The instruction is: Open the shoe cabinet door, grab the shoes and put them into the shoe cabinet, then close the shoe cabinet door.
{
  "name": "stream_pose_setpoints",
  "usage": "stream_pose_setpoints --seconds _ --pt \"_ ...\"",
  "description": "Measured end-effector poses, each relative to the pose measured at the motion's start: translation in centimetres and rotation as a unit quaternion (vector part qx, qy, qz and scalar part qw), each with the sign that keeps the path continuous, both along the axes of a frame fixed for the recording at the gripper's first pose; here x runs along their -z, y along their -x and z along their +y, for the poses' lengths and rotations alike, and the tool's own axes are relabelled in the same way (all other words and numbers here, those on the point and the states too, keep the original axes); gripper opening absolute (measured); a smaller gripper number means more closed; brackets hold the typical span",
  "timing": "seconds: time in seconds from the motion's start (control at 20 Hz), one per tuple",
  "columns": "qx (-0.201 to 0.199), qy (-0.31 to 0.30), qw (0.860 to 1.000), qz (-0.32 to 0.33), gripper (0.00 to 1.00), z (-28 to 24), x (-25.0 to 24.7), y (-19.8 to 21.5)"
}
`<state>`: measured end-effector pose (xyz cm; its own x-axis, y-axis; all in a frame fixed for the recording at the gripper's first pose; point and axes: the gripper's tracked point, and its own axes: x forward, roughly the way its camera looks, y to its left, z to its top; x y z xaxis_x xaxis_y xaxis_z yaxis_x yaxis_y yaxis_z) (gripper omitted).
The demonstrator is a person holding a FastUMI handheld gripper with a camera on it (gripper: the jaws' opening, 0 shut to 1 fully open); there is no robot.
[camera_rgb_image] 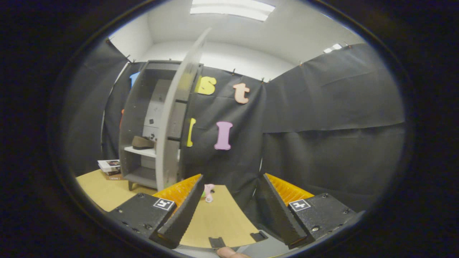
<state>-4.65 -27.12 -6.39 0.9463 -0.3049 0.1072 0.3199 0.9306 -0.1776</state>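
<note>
Nearest to me, my gripper (229,211) has its 2 fingers spread wide apart, and they pinch nothing. Between them I see the bare wooden table (218,222). A small pink toy (208,192) lies just ahead of my left finger. Farther off on the left stands the shoe cabinet (143,125), with its door (175,118) swung open. 1 brown shoe (142,142) sits on the white shelf (141,151) inside. Some books (110,168) are stacked just left of the cabinet.

Jaws of gripper (229,211) spread wide, holding nothing. Beyond them cabinet (143,125), door (175,118) open, shoe (142,142) on shelf (141,151).
</note>
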Motion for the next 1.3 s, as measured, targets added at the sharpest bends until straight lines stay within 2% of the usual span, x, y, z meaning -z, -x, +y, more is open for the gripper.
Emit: stream_pose_setpoints --seconds 0.2,0.35,0.5,0.75,0.9,1.05,1.2,1.3 --pt "0.011 -0.011 1.000 -0.012 1.00 -3.4 -1.1 -2.0" --pt "-0.001 -0.050 0.999 -0.006 1.00 -4.6 -1.1 -4.5" --pt "-0.014 -0.059 0.998 -0.006 1.00 -4.7 -2.5 -7.2" --pt "-0.056 -0.042 0.998 0.005 1.00 0.1 -4.3 -10.0" --pt "-0.075 -0.063 0.995 0.007 1.00 2.9 -5.0 -11.5" --pt "-0.119 -0.062 0.991 0.028 1.00 7.5 -4.2 -12.5" --pt "-0.073 -0.003 0.997 0.006 0.92 7.4 -5.9 -12.1" --pt "-0.056 0.013 0.998 0.003 0.92 8.4 -6.0 -11.9"
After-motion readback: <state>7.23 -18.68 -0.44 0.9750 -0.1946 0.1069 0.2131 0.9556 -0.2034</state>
